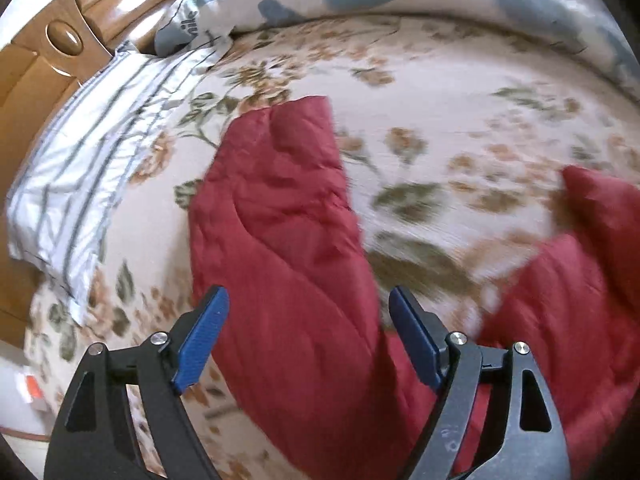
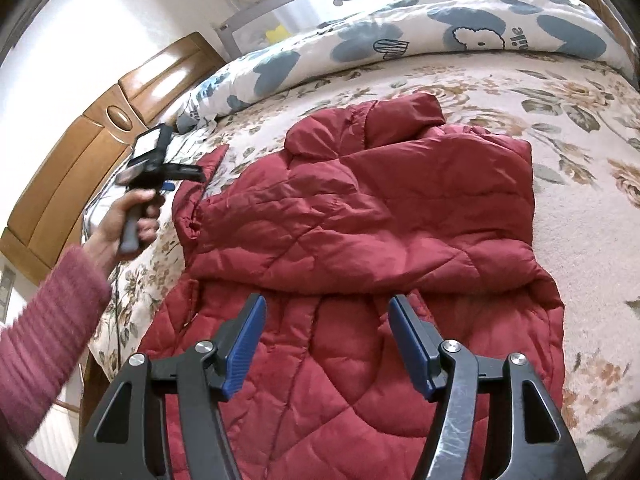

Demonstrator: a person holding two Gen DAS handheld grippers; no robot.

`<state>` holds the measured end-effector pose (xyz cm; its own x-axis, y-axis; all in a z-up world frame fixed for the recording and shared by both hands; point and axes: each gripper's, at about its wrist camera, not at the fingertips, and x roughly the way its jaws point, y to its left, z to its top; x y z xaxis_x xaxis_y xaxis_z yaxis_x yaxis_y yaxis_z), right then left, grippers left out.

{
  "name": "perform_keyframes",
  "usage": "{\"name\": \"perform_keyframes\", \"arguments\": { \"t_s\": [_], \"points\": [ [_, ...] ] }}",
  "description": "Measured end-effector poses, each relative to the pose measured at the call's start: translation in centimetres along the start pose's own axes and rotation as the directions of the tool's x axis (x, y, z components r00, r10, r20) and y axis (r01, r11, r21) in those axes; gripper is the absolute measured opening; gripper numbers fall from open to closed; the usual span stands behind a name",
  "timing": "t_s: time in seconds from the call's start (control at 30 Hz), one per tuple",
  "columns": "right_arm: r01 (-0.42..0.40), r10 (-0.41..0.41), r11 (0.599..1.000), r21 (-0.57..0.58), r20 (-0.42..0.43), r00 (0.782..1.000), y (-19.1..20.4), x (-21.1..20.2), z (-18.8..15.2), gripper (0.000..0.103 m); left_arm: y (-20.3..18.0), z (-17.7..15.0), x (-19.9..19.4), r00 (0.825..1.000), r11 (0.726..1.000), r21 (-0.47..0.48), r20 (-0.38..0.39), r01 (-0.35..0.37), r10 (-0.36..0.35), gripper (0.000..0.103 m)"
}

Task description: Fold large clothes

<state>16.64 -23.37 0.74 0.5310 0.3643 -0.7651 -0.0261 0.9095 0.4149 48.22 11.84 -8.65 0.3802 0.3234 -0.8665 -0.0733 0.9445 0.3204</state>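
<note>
The red puffy coat lies flat on the bed, on top of a flowery cover. Its top part is folded down over the bottom part (the fold makes a thick bump across the middle). One sleeve sticks out to the left side.

My right gripper hangs over the near part of the coat. Its jaws are wide open and hold nothing.

My left gripper is over the sleeve, with its jaws open too, and nothing is in them. The left wrist view is blurry. From the right wrist view I can see my left hand holding that gripper, up above the bed.

A blue and white blanket is bunched at the far side. A striped pillow sits at the left.
</note>
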Motion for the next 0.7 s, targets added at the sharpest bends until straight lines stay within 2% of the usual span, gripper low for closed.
{"name": "perform_keyframes", "arguments": {
  "t_s": [0.07,0.13,0.17,0.2,0.27,0.37,0.43,0.57,0.7],
  "points": [
    [0.002,-0.002,1.0,0.009,-0.005,1.0,-0.2,0.0,-0.3,0.066,-0.3,0.7,1.6,0.999,0.999,0.022,-0.022,-0.046,0.047,0.083],
    [0.0,0.0,1.0,0.027,-0.012,1.0,-0.7,0.1,-0.6,0.066,-0.4,1.0,2.8,0.997,0.998,0.032,-0.039,-0.061,0.062,0.08],
    [0.0,0.0,0.999,0.032,-0.015,1.0,-0.9,0.1,-0.7,0.066,-0.4,1.0,3.1,0.998,0.998,0.034,-0.034,-0.059,0.061,0.061],
    [0.001,0.0,0.999,0.036,-0.017,1.0,-1.0,0.1,-0.8,0.066,-0.3,0.9,3.3,0.998,0.998,0.036,-0.029,-0.051,0.052,0.031],
    [0.0,0.0,0.999,0.041,-0.018,1.0,-1.2,0.1,-1.0,0.066,0.0,0.6,3.4,0.999,1.0,0.02,-0.035,0.002,-0.002,0.013],
    [-0.003,0.003,0.999,0.041,-0.015,1.0,-1.2,0.1,-1.0,0.066,0.9,0.0,1.8,0.998,0.998,-0.02,0.029,0.057,-0.056,0.008],
    [-0.007,0.007,0.999,0.038,-0.01,1.0,-1.0,0.0,-0.9,0.066,1.9,-0.5,0.0,0.989,0.99,-0.061,0.082,0.125,-0.12,0.007],
    [-0.015,0.015,1.0,0.027,-0.003,1.0,-0.3,0.0,-0.8,0.066,3.4,-1.7,-3.6,0.961,0.966,-0.104,0.171,0.235,-0.215,0.006],
    [-0.019,0.019,1.0,0.018,0.0,1.0,0.2,-0.2,-0.9,0.066,4.3,-4.0,-7.4,0.917,0.927,-0.121,0.237,0.355,-0.32,0.006]
  ]
}}
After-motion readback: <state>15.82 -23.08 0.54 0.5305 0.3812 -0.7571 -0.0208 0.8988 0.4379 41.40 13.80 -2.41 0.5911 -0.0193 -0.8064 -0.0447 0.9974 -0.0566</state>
